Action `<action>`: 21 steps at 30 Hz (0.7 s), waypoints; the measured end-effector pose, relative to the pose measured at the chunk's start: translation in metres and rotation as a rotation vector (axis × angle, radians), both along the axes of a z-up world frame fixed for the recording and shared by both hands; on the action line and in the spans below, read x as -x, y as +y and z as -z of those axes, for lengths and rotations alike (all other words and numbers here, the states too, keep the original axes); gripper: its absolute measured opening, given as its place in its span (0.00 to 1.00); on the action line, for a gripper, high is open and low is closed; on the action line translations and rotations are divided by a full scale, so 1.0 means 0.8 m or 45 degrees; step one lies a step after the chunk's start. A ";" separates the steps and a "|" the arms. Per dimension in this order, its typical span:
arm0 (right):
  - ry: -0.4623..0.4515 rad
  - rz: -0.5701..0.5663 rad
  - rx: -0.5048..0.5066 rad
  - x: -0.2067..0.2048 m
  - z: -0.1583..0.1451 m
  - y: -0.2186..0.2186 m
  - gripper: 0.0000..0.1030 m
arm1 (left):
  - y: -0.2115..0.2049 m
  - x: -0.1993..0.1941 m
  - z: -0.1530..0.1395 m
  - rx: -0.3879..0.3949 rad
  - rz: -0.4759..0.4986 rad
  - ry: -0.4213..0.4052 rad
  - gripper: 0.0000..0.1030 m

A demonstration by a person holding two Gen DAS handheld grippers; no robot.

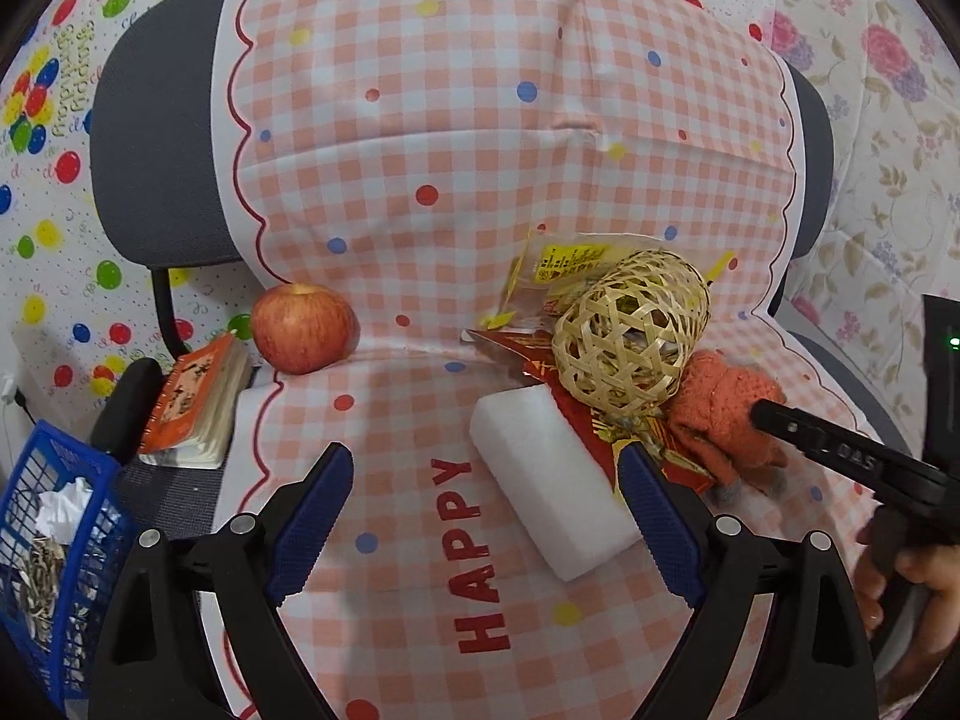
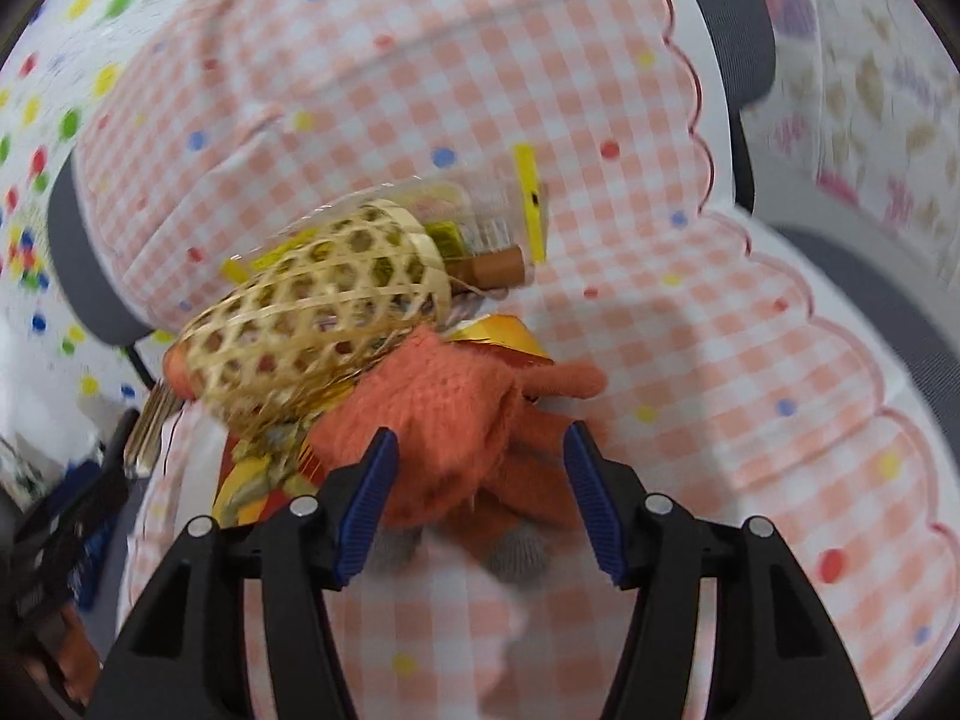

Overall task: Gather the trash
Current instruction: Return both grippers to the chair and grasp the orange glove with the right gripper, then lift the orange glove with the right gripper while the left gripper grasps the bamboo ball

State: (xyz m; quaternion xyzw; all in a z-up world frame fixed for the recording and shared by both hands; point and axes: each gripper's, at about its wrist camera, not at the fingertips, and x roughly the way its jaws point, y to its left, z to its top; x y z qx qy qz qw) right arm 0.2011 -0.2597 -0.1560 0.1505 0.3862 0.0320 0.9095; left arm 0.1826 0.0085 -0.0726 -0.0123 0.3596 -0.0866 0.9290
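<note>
My left gripper (image 1: 486,462) stands open over the checked cloth (image 1: 420,180), with a white foam block (image 1: 552,480) lying just inside its right finger. To the right is a pile: a woven bamboo basket (image 1: 630,336) tipped on its side, red wrappers (image 1: 576,420), a clear yellow-printed wrapper (image 1: 564,264) and an orange knitted glove (image 1: 720,414). My right gripper (image 2: 480,435) is open, its blue pads either side of the orange glove (image 2: 444,420) and not pressing on it. The bamboo basket (image 2: 312,312) and the yellow-printed wrapper (image 2: 498,204) lie just beyond.
A red apple (image 1: 303,327) sits at the cloth's left edge. A notebook (image 1: 198,402) lies left of it on the chair seat. A blue mesh bin (image 1: 54,540) with crumpled paper stands at the lower left. A hand (image 1: 900,576) holds the right gripper.
</note>
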 end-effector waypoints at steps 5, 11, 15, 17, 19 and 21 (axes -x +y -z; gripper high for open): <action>0.015 0.013 -0.108 -0.013 0.007 -0.001 0.49 | -0.013 -0.004 0.002 -0.007 0.039 0.002 0.87; -0.119 -0.044 0.032 0.016 -0.040 0.008 0.11 | -0.028 -0.007 -0.006 -0.028 0.098 -0.030 0.87; -0.269 -0.009 0.212 0.054 -0.090 -0.001 0.11 | -0.037 -0.017 -0.012 -0.014 0.142 -0.028 0.87; -0.362 0.068 0.311 0.078 -0.119 -0.014 0.11 | -0.044 -0.023 -0.014 -0.016 0.160 -0.044 0.86; -0.414 0.121 0.332 0.090 -0.137 -0.028 0.11 | -0.054 -0.029 -0.015 -0.032 0.182 -0.057 0.86; -0.423 0.137 0.333 0.094 -0.147 -0.039 0.11 | -0.065 -0.040 -0.011 -0.044 0.211 -0.050 0.86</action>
